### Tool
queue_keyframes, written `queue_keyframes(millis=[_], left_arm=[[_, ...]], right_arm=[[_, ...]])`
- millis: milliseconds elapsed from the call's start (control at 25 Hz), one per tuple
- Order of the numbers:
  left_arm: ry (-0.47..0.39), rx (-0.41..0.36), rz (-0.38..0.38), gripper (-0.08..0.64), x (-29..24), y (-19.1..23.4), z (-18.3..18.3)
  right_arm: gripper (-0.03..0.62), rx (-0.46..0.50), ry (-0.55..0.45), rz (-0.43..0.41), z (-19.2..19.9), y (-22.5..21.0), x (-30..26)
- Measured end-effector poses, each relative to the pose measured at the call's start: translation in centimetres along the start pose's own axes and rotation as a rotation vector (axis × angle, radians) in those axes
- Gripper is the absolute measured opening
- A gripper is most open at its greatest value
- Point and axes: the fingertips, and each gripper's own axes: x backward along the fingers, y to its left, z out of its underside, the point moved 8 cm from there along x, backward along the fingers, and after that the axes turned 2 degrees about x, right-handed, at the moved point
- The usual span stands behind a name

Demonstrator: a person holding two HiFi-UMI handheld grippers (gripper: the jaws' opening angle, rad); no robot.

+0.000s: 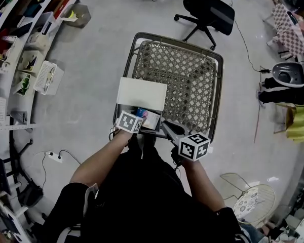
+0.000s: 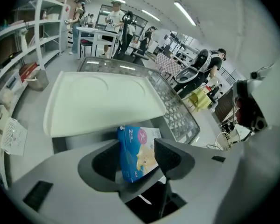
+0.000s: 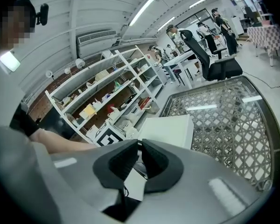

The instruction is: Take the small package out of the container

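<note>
The small package, a blue and white box, is clamped between the jaws of my left gripper. In the head view it sits just past the left gripper, at the near end of a grey mesh shopping cart. A white flat container lies just beyond it at the cart's near left. It fills the middle of the left gripper view. My right gripper is shut with nothing seen between its jaws. It hovers by the cart's near edge.
Shelving with boxes and a white basket line the left side. A black office chair stands beyond the cart. A power strip and cable lie on the floor at left. Several people stand far off.
</note>
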Motion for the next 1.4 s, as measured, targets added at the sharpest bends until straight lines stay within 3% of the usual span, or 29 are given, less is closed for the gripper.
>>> queue_keyframes(millis=[520, 920, 1000, 1040, 1240, 1400], left_arm=[[-0.193, 0.021, 0.046, 0.233, 2.2, -2.4, 0.9], [-0.305, 0.037, 0.153, 0.216, 2.6, -2.1, -0.3], [-0.326, 0.051, 0.2, 0.181, 2.8, -2.3, -0.7], [-0.331, 0.053, 0.214, 0.152, 2.9, -2.4, -0.8], [-0.335, -0.018, 0.175, 0.15, 2.9, -3.0, -1.2], [-0.291, -0.059, 0.176, 0.109, 2.8, -3.0, -1.6]], right_arm=[[0.038, 0.005, 0.036, -0.014, -0.2, -0.5, -0.7], [0.038, -0.011, 0.035, 0.015, -1.2, -2.0, -0.7], [0.038, -0.015, 0.035, 0.022, -1.2, -2.2, -0.7], [0.038, -0.018, 0.035, 0.024, -1.1, -2.2, -0.7], [0.038, -0.037, 0.051, 0.026, -0.5, -2.4, -0.8], [0.038, -0.044, 0.055, 0.03, -0.1, -2.6, -0.6]])
